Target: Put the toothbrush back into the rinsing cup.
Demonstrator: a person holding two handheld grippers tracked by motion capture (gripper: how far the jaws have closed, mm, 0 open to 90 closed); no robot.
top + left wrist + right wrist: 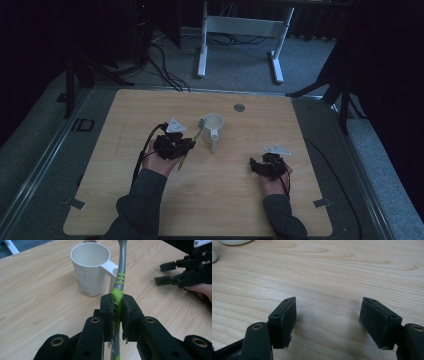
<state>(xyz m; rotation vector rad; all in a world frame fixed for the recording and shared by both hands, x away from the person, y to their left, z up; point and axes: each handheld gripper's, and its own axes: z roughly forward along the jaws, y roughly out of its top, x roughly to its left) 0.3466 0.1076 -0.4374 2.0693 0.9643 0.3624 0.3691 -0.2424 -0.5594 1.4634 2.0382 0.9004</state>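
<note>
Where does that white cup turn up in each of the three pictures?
High view: the white cup stands upright a little above the table's middle, just right of the left gripper.
Left gripper view: upper left of centre, its handle beside the toothbrush clamped in the jaws.
Right gripper view: a white sliver at the top left corner, probably its base.
Shared landmark: the pale wooden table.

Your left tool (186,146) sits on the table (225,210) just left of the mug (212,127), with the toothbrush (119,287) between its jaws, head nearest the mug. Your right tool (256,165) rests well to the mug's right and nearer to you.
</note>
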